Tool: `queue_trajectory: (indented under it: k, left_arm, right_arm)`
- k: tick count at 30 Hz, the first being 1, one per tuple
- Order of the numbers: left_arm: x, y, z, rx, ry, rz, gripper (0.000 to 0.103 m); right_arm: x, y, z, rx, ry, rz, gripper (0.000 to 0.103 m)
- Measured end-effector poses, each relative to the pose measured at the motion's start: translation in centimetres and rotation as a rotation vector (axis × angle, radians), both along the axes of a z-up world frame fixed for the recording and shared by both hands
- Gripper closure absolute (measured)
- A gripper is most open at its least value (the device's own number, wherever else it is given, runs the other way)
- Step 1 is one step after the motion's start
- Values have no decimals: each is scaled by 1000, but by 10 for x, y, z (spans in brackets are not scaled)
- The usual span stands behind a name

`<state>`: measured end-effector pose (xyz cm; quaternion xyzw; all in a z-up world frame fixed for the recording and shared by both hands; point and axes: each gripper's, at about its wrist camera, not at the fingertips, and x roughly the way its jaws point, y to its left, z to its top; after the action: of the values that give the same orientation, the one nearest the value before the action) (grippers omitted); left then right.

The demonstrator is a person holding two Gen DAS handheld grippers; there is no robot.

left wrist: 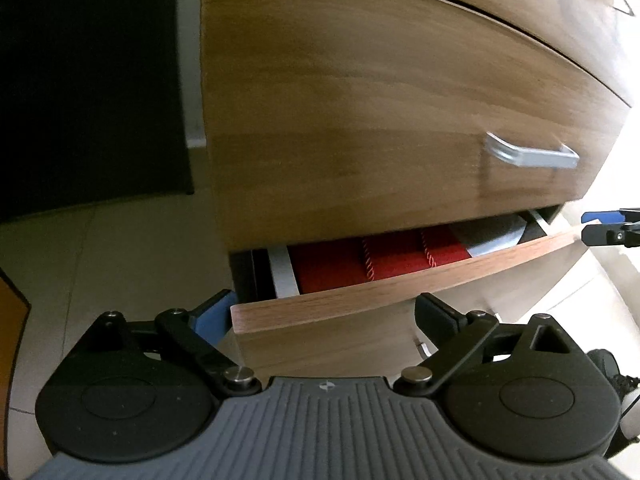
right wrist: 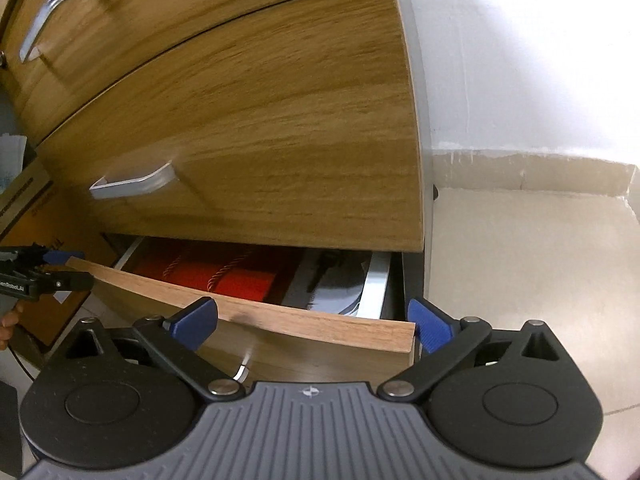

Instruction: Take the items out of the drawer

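Observation:
The bottom drawer of a wooden cabinet stands partly pulled out. Inside lies a red item with twisted cord and, to its right, a grey and white printed item. My left gripper is open, its fingers straddling the drawer front's left end without pressing on it. My right gripper is open too, straddling the right end of the drawer front. From there the red item and grey item show. Each gripper appears in the other's view: the right gripper, the left gripper.
Above the open drawer sits a shut drawer with a silver handle, overhanging the opening. A dark panel stands left of the cabinet, a cardboard box beside it. Pale tiled floor and a white wall lie to the right.

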<state>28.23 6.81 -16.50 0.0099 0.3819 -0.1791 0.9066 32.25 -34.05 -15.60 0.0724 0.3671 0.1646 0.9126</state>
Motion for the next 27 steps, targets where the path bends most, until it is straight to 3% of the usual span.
queue_trajectory:
  k: [4,6,8,9,11,14,19,27]
  left_arm:
    - [0,9,8,-50,0,59,9]
    - [-5,10,14,-75,-16,108,13]
    - [0,6,16,-79,-9,129,23]
    - [3,3,16,-75,-1,127,27]
    - [11,-7,14,-52,17,118,45]
    - [18,-16,10,-33,46,117,56]
    - [22,-29,9,1,60,121,58]
    - [17,-49,-4,46,72,167,59]
  right_arm:
    - [-2,1,10,-38,11,-34,5]
    - [0,4,14,-78,29,-74,17]
    - [4,6,16,-96,43,-92,37]
    - [6,8,17,-100,49,-95,39]
    - [11,12,18,-113,62,-91,44]
    - [17,19,19,-134,83,-80,50]
    - [27,23,16,-120,148,-96,68]
    - [10,33,7,-129,213,-103,70]
